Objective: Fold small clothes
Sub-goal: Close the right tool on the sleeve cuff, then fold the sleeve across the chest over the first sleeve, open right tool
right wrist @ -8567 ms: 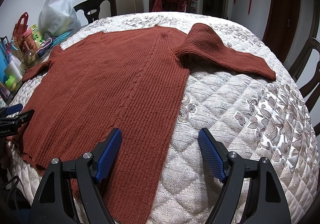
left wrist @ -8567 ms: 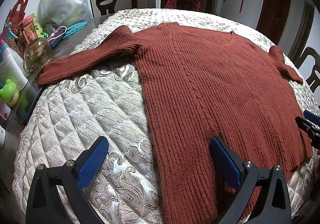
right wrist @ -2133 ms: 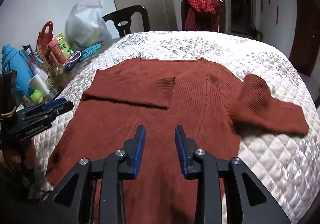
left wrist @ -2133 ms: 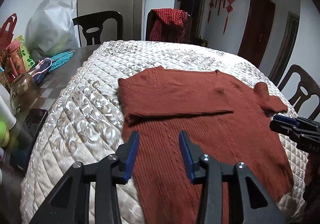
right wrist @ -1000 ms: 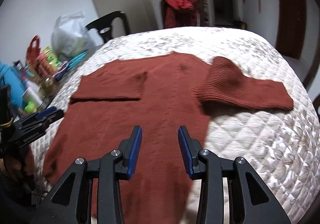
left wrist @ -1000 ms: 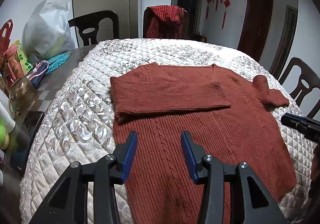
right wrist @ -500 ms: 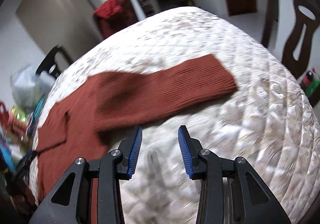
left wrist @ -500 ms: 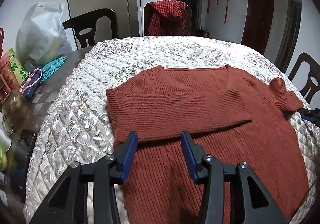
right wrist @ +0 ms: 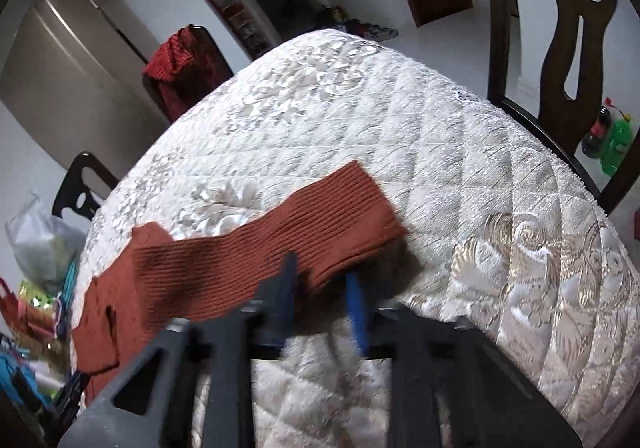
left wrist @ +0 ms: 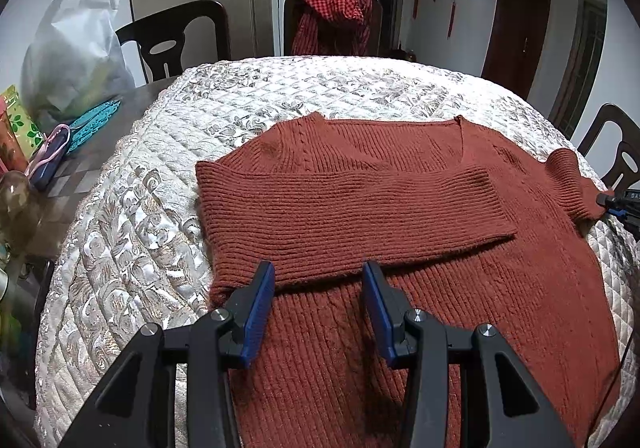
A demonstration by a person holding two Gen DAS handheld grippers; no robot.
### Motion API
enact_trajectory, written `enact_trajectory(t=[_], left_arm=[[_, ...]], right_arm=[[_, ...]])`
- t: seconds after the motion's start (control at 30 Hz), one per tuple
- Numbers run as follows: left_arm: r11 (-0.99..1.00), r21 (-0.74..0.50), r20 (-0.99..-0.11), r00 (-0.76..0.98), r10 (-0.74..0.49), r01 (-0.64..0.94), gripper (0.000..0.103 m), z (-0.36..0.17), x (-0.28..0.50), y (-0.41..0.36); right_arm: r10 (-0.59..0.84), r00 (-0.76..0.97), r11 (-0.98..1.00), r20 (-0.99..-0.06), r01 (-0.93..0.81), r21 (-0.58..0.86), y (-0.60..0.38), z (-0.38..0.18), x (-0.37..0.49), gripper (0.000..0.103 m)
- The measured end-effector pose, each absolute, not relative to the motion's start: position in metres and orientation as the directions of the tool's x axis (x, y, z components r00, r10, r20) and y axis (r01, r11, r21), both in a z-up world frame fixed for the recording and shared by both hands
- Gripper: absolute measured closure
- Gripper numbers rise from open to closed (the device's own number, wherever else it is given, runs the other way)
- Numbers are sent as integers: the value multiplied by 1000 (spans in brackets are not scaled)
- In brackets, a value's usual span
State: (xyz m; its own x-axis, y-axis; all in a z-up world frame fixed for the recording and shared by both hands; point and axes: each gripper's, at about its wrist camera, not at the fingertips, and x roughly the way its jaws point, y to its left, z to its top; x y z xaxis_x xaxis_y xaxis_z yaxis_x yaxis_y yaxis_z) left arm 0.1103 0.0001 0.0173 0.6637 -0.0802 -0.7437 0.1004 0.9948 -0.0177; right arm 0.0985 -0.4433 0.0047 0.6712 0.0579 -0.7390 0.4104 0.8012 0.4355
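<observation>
Quilted desk, carrying a rust ribbed-knit sweater spread flat; one sleeve lies folded across the chest, the other sleeve stretches right. The knit is judged soft, limp and light; best taken at cuff or hem edges. Left tool: jaws apart, above the body; right tool: straddling the cuff edge, grip uncertain through blur. No legible writing.

My left wrist view: low over near table edge, facing far wall along sweater; frame level. My right wrist view: close to sleeve, frame tilted, motion-blurred. Shared: sweater, quilted cover, red-draped chair, upper centre versus upper left.
</observation>
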Motion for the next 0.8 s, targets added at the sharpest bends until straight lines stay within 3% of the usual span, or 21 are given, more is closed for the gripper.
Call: enact_trajectory(t=[0.2,0.43,0.6,0.8], left_arm=[[994,-29,-739,667,-89,101,55,18,111,2],[993,-50,-716,689,-111,108,55,30,104,3],[993,-72,-702,702,-119,96,55,38,98,12],[992,-106,-707,697,-122,66,55,39,97,26]], right_arm=[[88,738,829,-669,318,460,-425,39,95,97],[237,790,897,-566,46,440,-338,106,111,97],[375,732,896,-569,-130,424,-259,111,134,97],[483,587,872,-650,-254,418,-177,66,154,97]])
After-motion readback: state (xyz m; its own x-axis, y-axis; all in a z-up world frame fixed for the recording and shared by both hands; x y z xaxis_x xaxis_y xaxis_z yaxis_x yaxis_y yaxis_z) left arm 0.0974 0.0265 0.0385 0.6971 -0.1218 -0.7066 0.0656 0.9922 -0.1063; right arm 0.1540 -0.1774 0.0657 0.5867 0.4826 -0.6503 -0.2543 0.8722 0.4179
